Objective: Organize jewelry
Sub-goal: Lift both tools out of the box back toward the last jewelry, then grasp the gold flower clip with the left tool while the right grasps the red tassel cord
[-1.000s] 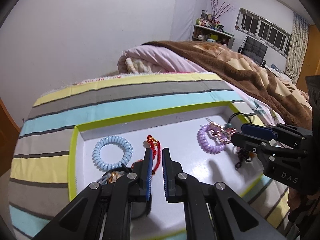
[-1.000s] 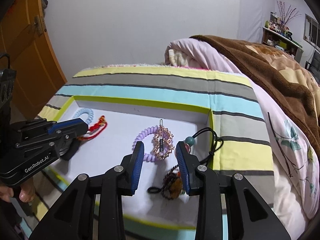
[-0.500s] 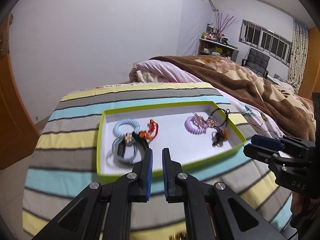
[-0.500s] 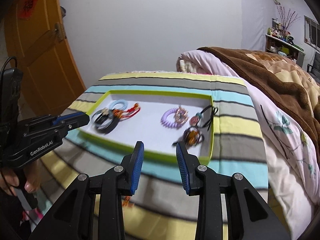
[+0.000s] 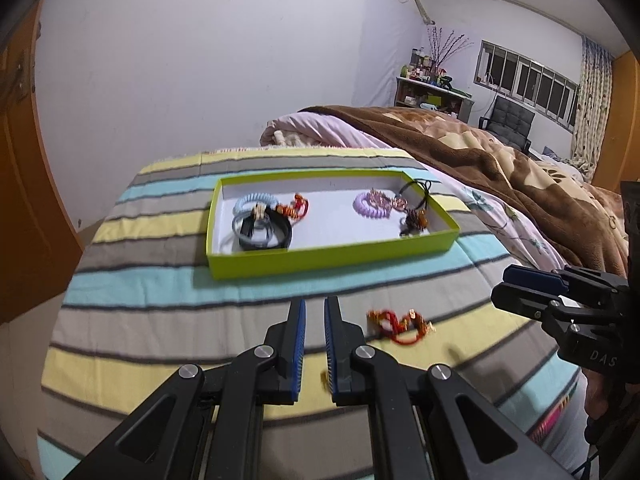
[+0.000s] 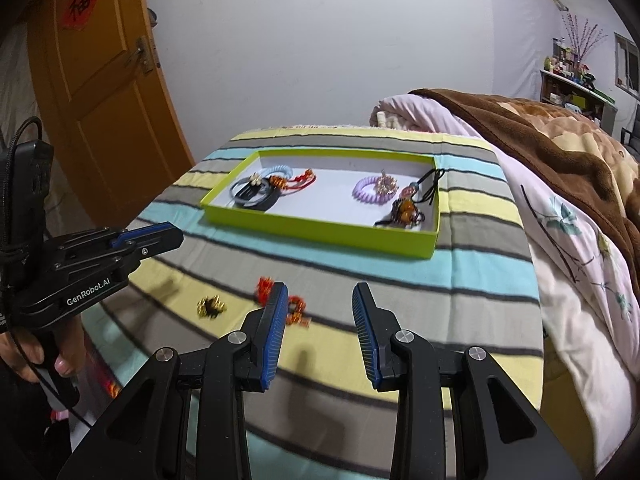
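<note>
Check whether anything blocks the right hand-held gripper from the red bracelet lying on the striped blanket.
Nothing visible does: the red bracelet lies on bare blanket, right by the right hand-held gripper; its left finger hides part of it.

Striped cloth (image 5: 168, 304) spread over the bed, brown blanket (image 5: 500, 168) heaped beside, orange door (image 6: 104, 120) behind, black chair (image 5: 512, 120) under the window (image 5: 524, 80).

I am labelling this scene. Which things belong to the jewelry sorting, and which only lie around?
For the job:
green tray
red bracelet on the striped cloth
gold piece
purple coil band
black band

Lying about:
brown blanket
door
chair
</note>
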